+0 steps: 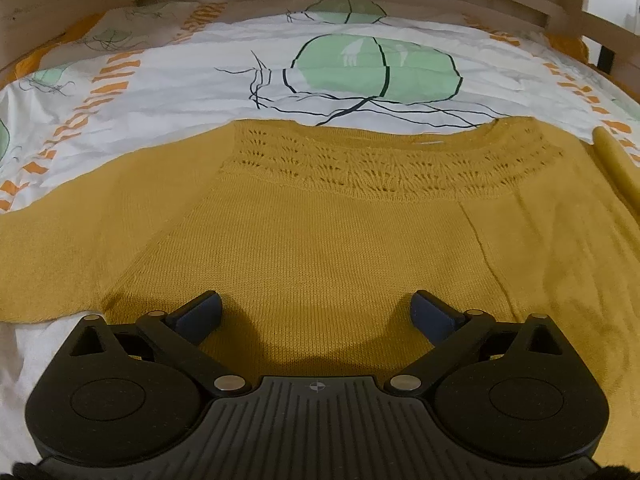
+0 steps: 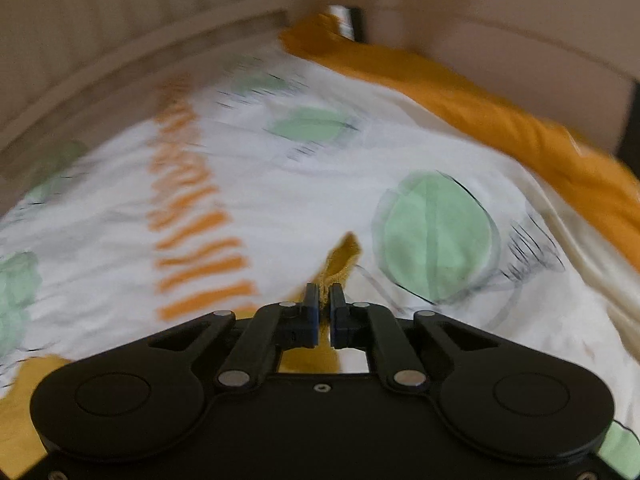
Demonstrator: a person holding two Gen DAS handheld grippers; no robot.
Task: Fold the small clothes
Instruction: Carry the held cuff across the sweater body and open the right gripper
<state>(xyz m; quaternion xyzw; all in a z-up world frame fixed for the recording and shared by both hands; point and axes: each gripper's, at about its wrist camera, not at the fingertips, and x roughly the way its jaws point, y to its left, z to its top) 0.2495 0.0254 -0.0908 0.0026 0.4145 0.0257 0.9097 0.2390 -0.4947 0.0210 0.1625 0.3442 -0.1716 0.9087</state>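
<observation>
Here the left gripper [image 1: 316, 312] gapes over the mustard-yellow knitted sweater [image 1: 320, 240], while the right gripper [image 2: 324, 308] pinches, apparently, its edge.

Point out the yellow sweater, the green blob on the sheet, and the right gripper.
yellow sweater [image 1: 320, 248], left wrist view, plain knit body.
green blob [image 1: 376, 68], left wrist view, its middle.
right gripper [image 2: 324, 294], right wrist view, between fingertips.
</observation>
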